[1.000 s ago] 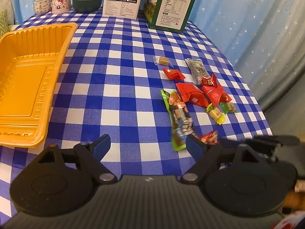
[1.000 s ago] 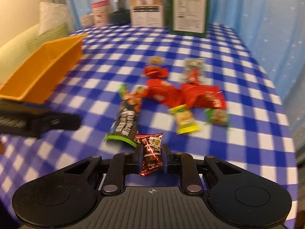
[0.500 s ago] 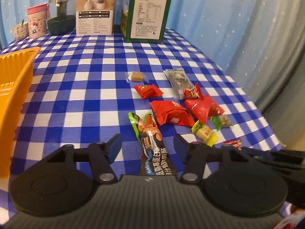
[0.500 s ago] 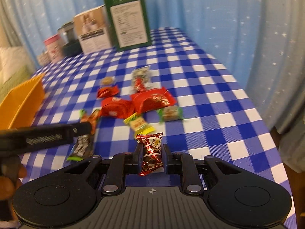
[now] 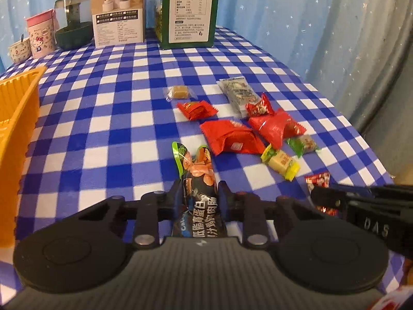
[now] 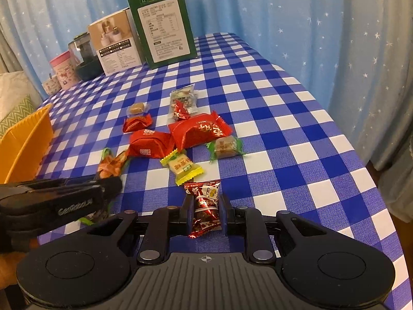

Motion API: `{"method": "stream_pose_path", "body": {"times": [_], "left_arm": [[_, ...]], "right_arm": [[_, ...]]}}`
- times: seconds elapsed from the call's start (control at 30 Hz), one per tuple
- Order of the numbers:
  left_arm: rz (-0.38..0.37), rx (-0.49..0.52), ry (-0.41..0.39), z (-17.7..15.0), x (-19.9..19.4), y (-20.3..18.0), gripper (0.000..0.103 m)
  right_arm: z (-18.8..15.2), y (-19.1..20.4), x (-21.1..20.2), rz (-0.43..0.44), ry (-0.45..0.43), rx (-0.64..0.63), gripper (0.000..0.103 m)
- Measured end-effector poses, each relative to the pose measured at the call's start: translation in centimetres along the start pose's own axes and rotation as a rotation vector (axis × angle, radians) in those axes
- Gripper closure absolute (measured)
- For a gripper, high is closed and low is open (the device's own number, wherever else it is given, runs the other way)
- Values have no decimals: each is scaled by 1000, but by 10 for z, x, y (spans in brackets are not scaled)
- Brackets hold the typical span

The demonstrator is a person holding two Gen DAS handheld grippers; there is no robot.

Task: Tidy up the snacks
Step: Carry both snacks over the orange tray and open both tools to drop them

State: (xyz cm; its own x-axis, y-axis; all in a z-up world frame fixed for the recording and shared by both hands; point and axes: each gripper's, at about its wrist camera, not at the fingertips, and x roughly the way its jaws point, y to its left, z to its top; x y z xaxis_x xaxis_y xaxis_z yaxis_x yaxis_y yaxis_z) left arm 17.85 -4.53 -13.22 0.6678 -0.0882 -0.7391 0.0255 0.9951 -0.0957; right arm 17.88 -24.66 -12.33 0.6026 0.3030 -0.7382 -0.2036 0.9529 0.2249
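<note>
Snacks lie scattered on the blue-and-white checked tablecloth (image 5: pixel 103 134), and each view shows a grip the other mostly hides. The left wrist view has the left gripper (image 5: pixel 200 199) pinching the long dark snack pack (image 5: pixel 198 193), its green-and-orange end pointing away over the cloth. In the right wrist view that pack (image 6: pixel 111 165) shows only as an orange tip beyond the left gripper's (image 6: pixel 113 184) dark body. There, the right gripper (image 6: pixel 205 208) is pressed onto a small red candy (image 6: pixel 205 201), standing upright between the pads; the left wrist view catches only a red corner of it (image 5: pixel 318 179) above the right gripper (image 5: pixel 327 197).

Loose on the cloth remain two large red packets (image 6: pixel 198 131) touching each other, a yellow candy (image 6: pixel 182 166) and a green-wrapped candy (image 6: pixel 225 147) near them, a small red packet (image 5: pixel 196 109), a brown toffee (image 5: pixel 179 92), and a clear pouch (image 5: pixel 237 94).

The orange tray (image 5: pixel 18 118) sits well apart at the left. At the far edge stand a green box (image 5: pixel 189 10), a white box (image 5: pixel 118 13), a dark pot (image 5: pixel 73 29) and a pink cup (image 5: pixel 41 36). Pale blue star-printed curtains (image 6: pixel 322 25) hang behind.
</note>
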Motion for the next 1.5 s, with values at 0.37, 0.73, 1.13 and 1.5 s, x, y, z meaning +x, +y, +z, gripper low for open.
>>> {"method": "stream_pose_path", "body": {"times": [0.37,0.73,1.13,1.5], "left_arm": [[4,-45,-27,0,-64,35,78],[116,-97,-92,19,-144,121,78],[215,-111,-58,20,-158,238,77],[190,-163,-23,1,-137,275,75]], "right_arm": [[7,42,-24,67,-23,-31,83],[35,144,-45,225,-67,-98,83],[41,267,-8,356,-1,-167,83],[32,297,29,352,58,-172,83]]}}
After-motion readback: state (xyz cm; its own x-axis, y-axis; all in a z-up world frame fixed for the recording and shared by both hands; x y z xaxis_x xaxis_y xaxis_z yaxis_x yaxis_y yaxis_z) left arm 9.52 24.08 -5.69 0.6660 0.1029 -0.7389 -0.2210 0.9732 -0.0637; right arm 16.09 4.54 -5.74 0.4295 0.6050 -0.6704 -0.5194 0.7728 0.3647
